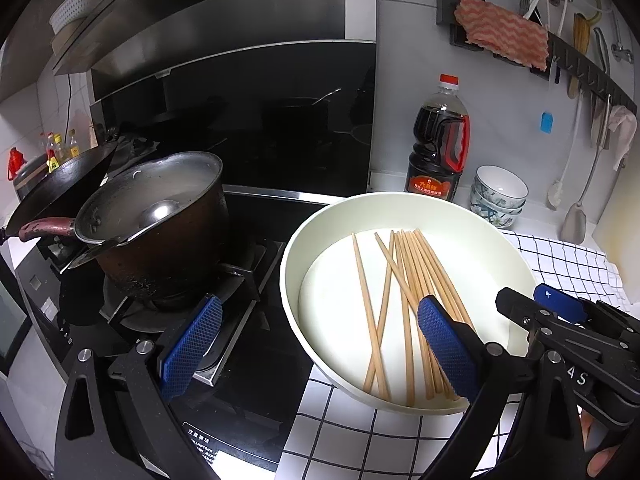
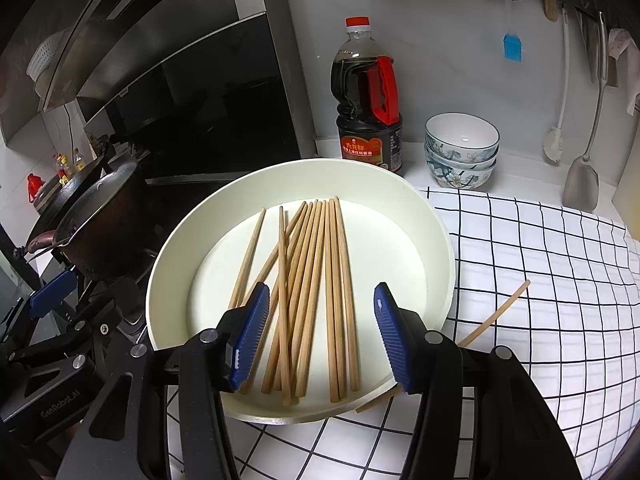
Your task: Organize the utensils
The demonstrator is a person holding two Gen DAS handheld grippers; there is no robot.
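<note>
Several wooden chopsticks [image 2: 316, 288] lie in a wide white bowl [image 2: 436, 240] on a white grid-patterned cloth [image 2: 540, 280]; they also show in the left wrist view [image 1: 400, 300] inside the bowl [image 1: 508, 248]. One loose chopstick [image 2: 496, 316] lies on the cloth, partly under the bowl's right rim. My right gripper [image 2: 322, 340] is open and empty just above the bowl's near side. My left gripper [image 1: 316, 344] is open and empty, straddling the bowl's left rim, its right finger [image 1: 444, 348] over the chopsticks. The right gripper [image 1: 560, 308] shows at the right of the left wrist view.
A dark pot [image 1: 160, 220] with a ladle and a wok [image 1: 60, 184] sit on the stove left of the bowl. A soy sauce bottle [image 2: 368, 100] and stacked patterned bowls [image 2: 460, 152] stand behind. A spatula [image 2: 582, 176] and brushes hang on the wall at right.
</note>
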